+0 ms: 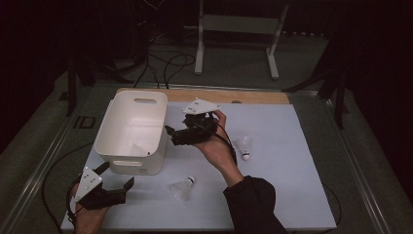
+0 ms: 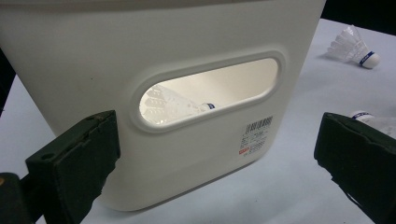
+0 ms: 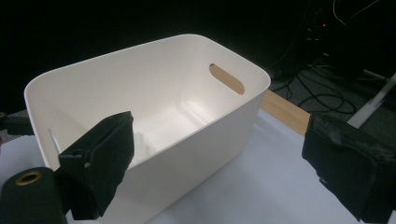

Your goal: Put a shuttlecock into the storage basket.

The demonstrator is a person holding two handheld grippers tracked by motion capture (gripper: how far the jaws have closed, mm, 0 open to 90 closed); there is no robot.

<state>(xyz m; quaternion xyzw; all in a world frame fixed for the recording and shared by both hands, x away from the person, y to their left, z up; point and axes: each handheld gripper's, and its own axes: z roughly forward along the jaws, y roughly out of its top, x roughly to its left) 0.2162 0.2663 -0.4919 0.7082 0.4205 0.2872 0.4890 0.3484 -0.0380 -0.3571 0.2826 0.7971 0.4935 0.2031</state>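
- The right hand-held gripper [image 1: 171, 130] is held up beside the right wall of the white plastic bin [image 1: 131, 130], its jaws spread wide with nothing between them; the person's right hand [image 1: 217, 141] wraps it from behind, and a dark sleeve [image 1: 253, 204] runs down to the bottom edge of the high view.
- In the right gripper view the two black jaws stand wide apart, looking down into the bin [image 3: 154, 116], where something pale and white lies on the floor near the left jaw.
- The left hand-held gripper [image 1: 117, 176] sits low at the near-left corner of the table [image 1: 282, 195], jaws open and empty, pointing at the bin's near end wall, just short of it.
- In the left gripper view, the oval handle slot in the bin wall [image 2: 210, 91] shows a shuttlecock [image 2: 175, 105] lying inside the bin.
- Two more shuttlecocks rest on the white table: one [image 1: 183, 187] just in front of the bin's near right corner, between the two arms, and another [image 1: 244, 146] to the right of the right hand, close to the wrist.
- The bin stands upright on the left part of the table, with a barcode label [image 2: 256, 135] on its near wall.
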